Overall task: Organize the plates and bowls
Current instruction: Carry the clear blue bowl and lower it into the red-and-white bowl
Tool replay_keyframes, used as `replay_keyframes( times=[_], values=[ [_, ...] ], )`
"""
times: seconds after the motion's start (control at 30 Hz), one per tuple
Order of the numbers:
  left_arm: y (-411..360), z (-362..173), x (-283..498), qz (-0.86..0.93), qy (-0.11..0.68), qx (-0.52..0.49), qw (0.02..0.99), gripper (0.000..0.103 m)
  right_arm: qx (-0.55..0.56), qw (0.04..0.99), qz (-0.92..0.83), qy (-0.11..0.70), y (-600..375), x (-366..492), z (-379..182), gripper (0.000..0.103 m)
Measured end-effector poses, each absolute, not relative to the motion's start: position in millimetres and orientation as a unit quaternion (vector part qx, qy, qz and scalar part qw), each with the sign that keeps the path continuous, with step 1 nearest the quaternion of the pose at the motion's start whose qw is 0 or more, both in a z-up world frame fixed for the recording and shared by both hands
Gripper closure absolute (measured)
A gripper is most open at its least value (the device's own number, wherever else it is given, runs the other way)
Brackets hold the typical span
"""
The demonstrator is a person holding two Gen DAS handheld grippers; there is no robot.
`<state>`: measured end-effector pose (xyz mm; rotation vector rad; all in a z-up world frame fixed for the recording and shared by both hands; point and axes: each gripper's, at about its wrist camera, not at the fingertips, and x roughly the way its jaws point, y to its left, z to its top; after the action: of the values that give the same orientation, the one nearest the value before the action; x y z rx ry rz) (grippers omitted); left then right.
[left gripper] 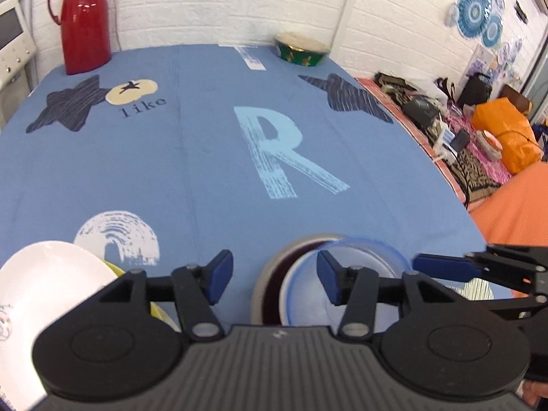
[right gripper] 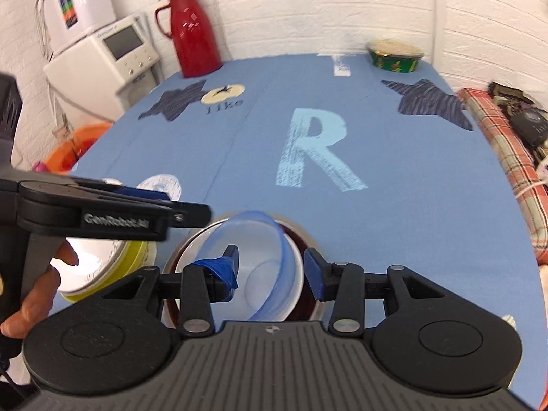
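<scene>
Both grippers hover level over the nested white, blue-rimmed bowl (right gripper: 239, 270) inside a dark bowl (left gripper: 270, 284): left gripper (left gripper: 274, 279) spread, right gripper (right gripper: 272, 269) spread astride its rim.

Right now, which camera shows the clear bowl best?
The right wrist view: the clear bowl shows nearly whole, tilted in the nested bowls. In the left wrist view the left tool hides part of it.
</scene>
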<state>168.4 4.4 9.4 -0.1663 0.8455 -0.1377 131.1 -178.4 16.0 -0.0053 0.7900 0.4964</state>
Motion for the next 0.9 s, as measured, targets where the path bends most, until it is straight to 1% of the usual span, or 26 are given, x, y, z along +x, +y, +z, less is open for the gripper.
replay_keyframes(
  times=[0.13, 0.27, 0.37, 0.53, 0.73, 0.9],
  values=[
    [21.5, 14.0, 163.6, -0.057, 0.399, -0.095, 0.910, 0.050, 0.052, 0.904, 0.229, 0.358, -198.6, 119.9, 15.3, 0.076],
    [34.4, 13.7, 160.2, -0.054, 0.399, -0.096, 0.910, 0.049, 0.098, 0.913, 0.216, 0.332, -210.4, 106.5, 0.6, 0.075],
    [38.1, 12.2, 159.0, -0.048, 0.400, -0.085, 0.911, 0.049, 0.116, 0.913, 0.198, 0.337, -213.9, 114.8, -12.2, 0.074],
    [36.5, 8.2, 158.4, -0.056, 0.405, -0.082, 0.909, 0.049, 0.132, 0.902, 0.191, 0.365, -215.7, 134.0, -22.8, 0.074],
    [37.8, 9.1, 165.7, -0.052, 0.403, -0.078, 0.911, 0.048, 0.131, 0.914, 0.191, 0.332, -222.9, 122.5, -0.9, 0.073],
    [40.2, 6.2, 174.7, -0.068, 0.422, -0.064, 0.902, 0.047, 0.111, 0.919, 0.188, 0.328, -223.2, 113.0, 2.2, 0.072]
  ],
)
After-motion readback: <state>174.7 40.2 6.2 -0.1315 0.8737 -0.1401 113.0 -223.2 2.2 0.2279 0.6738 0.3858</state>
